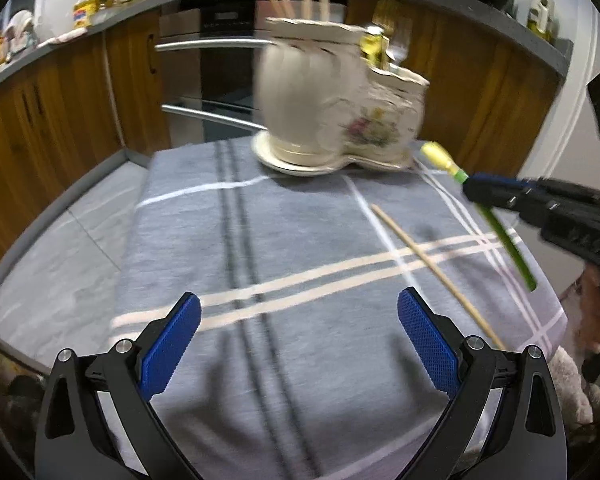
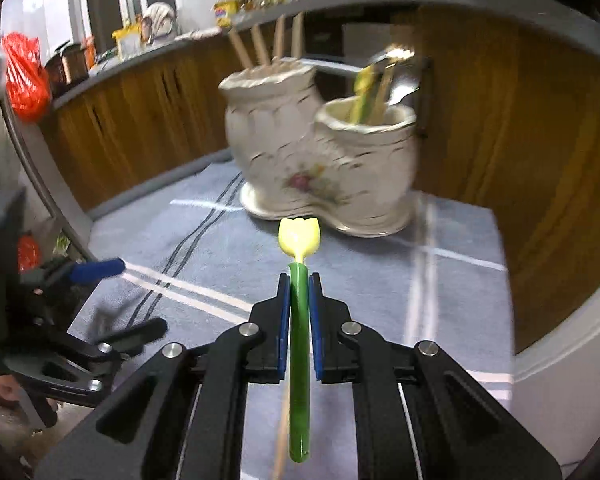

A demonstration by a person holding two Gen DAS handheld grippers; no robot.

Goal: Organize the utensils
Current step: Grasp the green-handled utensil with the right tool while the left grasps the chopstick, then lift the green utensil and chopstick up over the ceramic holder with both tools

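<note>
Now our right gripper [image 2: 299, 280] clamps the green-handled tulip spoon [image 2: 299, 236] near the ceramic holder [image 2: 320, 160], while our left gripper [image 1: 299, 312] hangs spread wide above the cloth [image 1: 300, 240].

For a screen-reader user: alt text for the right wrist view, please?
The right claw is shut on a green-handled utensil with a yellow tulip-shaped tip, pointed at a white two-cup ceramic holder on a blue striped cloth. The left claw sits at left.

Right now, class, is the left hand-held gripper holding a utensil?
No: the left hand-held gripper is open with only the striped cloth between its fingers, and the wooden chopstick lies untouched beside it.
</note>
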